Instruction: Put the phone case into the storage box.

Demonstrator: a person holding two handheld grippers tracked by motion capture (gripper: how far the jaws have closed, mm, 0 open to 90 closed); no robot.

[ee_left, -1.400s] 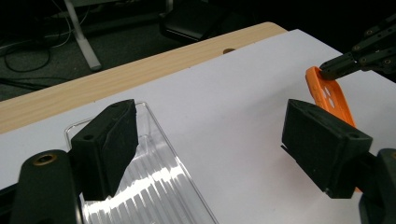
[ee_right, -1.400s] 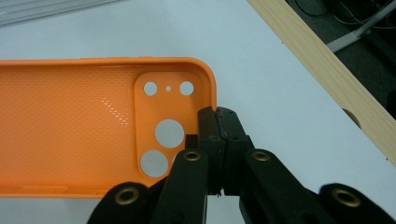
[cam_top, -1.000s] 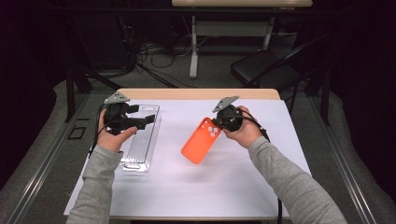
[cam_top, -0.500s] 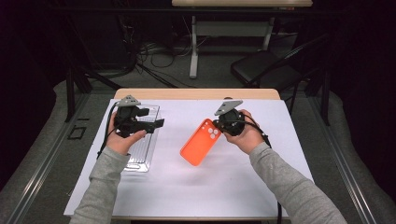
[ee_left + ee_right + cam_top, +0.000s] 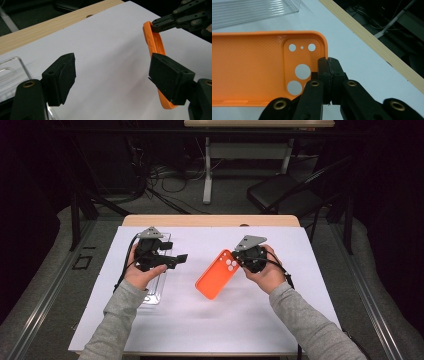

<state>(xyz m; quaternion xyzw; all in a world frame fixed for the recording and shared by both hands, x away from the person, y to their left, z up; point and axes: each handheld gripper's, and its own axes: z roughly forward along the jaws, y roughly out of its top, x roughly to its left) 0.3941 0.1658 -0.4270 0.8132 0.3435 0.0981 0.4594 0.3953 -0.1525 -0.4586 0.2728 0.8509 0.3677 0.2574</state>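
An orange phone case (image 5: 216,274) with camera cut-outs is held tilted above the white sheet near the table's middle. My right gripper (image 5: 239,260) is shut on its upper edge; in the right gripper view the jaws pinch the rim of the orange phone case (image 5: 262,67) beside the cut-outs, at my right gripper (image 5: 328,65). My left gripper (image 5: 181,258) is open, left of the case and pointing at it. In the left gripper view the orange phone case (image 5: 154,45) stands on edge ahead, between the wide-apart jaws of my left gripper (image 5: 117,72).
A clear plastic tray (image 5: 156,290) lies on the white sheet (image 5: 220,320) under my left hand; the tray's ribbed wall (image 5: 249,10) shows in the right gripper view. The wooden table edge (image 5: 210,220) runs along the far side. Chairs and cables lie beyond.
My left gripper has moved right, off the tray and toward the orange case. The right gripper and the case have barely moved.
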